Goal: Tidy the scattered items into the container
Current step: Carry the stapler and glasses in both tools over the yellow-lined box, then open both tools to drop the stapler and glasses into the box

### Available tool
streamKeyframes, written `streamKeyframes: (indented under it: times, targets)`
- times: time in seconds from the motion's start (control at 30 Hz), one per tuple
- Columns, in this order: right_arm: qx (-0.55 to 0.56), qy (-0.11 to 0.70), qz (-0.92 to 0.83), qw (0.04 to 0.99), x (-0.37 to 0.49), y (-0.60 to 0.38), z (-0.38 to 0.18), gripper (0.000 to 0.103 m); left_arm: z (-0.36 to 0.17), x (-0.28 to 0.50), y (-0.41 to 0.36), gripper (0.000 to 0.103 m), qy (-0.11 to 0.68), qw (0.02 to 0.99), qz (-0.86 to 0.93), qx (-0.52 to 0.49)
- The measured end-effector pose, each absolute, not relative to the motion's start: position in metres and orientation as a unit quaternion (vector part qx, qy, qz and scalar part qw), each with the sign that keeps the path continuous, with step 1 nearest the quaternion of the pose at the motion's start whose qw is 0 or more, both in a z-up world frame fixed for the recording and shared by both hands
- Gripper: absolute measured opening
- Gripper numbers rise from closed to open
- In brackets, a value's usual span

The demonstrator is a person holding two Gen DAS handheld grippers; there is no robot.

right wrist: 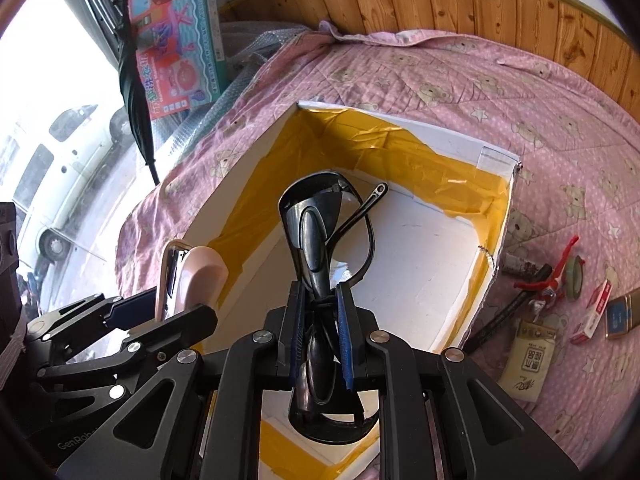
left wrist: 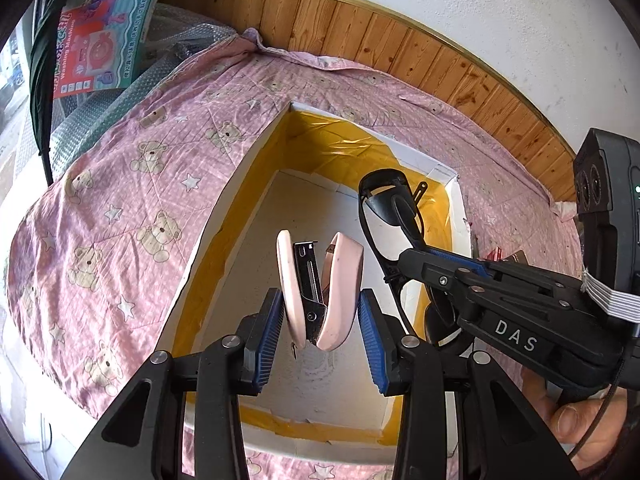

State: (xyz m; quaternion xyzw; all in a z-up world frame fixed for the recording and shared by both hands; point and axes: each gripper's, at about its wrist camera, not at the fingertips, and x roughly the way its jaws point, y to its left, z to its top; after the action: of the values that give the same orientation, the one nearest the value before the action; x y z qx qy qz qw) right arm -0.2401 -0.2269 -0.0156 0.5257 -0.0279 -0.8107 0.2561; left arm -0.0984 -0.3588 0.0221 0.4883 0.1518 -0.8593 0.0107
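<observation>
A white box (left wrist: 224,208) lined with yellow tape sits open on a pink bear-print quilt (left wrist: 120,184). My left gripper (left wrist: 320,312) is shut on a pink stapler (left wrist: 340,280), held upright over the box's inside. My right gripper (right wrist: 320,312) is shut on folded black glasses (right wrist: 316,220), also above the box (right wrist: 240,176). The left wrist view shows the right gripper (left wrist: 416,264) reaching in from the right with the glasses (left wrist: 384,196). In the right wrist view the stapler (right wrist: 200,276) hangs over the box's left wall. The box floor looks bare.
Loose items lie on the quilt right of the box: a red-handled tool (right wrist: 548,276), a tape roll (right wrist: 574,278), a red-white carton (right wrist: 596,312), a paper sachet (right wrist: 528,360), a black rod (right wrist: 500,320). A toy carton (right wrist: 180,40) and umbrella (right wrist: 132,80) stand far left.
</observation>
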Motion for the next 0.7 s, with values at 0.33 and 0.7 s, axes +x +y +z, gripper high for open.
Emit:
streamKeyframes:
  times: [0.33,0.7]
  targets:
    - [0.557,-0.052,-0.795,0.234,-0.275,-0.221,-0.035,0.017,-0.002,-0.152,-0.360,0.040,0.122,0.002,-0.836,0.536]
    - [0.568,-0.029,-0.791,0.224,-0.292,-0.228,-0.044,0.018,-0.016,-0.181,-0.369,0.040,0.117,0.003,-0.824,0.555]
